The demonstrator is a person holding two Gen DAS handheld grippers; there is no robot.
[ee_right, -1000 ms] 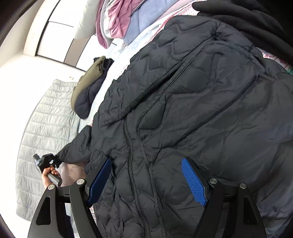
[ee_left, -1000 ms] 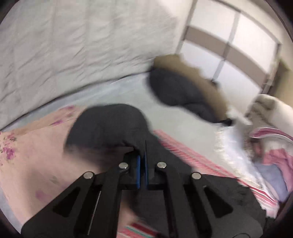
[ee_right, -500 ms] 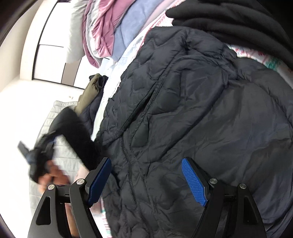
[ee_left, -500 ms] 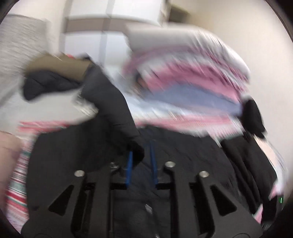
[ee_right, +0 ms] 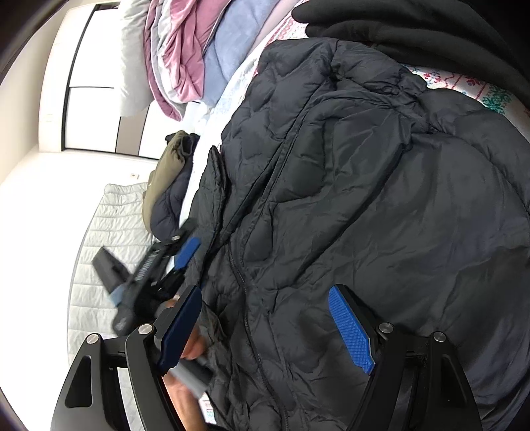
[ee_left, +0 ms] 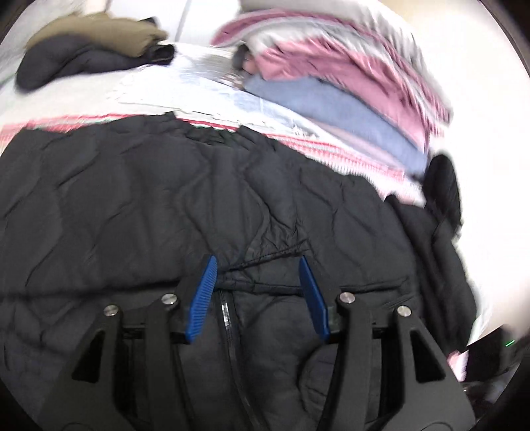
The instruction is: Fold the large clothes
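the left gripper (ee_left: pixel 258 291), black-framed with blue ribbed pads, hangs with its jaws spread apart and nothing between them, poised just over the cuff end of a sleeve that lies across the front of a black quilted puffer jacket (ee_left: pixel 139 212). the jacket's zipper (ee_left: pixel 228 318) runs down between the pads. in the right wrist view the same left gripper (ee_right: pixel 172 262) appears blurred at the jacket's edge, held in a person's hand (ee_right: pixel 188 344).

the right gripper (ee_right: pixel 265 328), of matching black frame and blue pads, is likewise released, its jaws wide and holding nothing, hovering above the lower front of the jacket (ee_right: pixel 381 205) near the zipper line (ee_right: pixel 245 298).

the jacket lies spread flat, front up, on a bed covered by a white blanket with red and green patterned bands (ee_left: pixel 331 146). beside its collar end rests a pile of folded bedding in pink, grey and pale blue (ee_left: pixel 347 83). farther off, well apart from the jacket, sits a folded olive and dark navy garment (ee_left: pixel 92 43). another black fleece garment (ee_right: pixel 414 30) lies touching the jacket's shoulder. a pale grey quilted panel (ee_right: pixel 99 252) stands beyond the bed's edge, with white cabinet doors (ee_right: pixel 89 116) behind.
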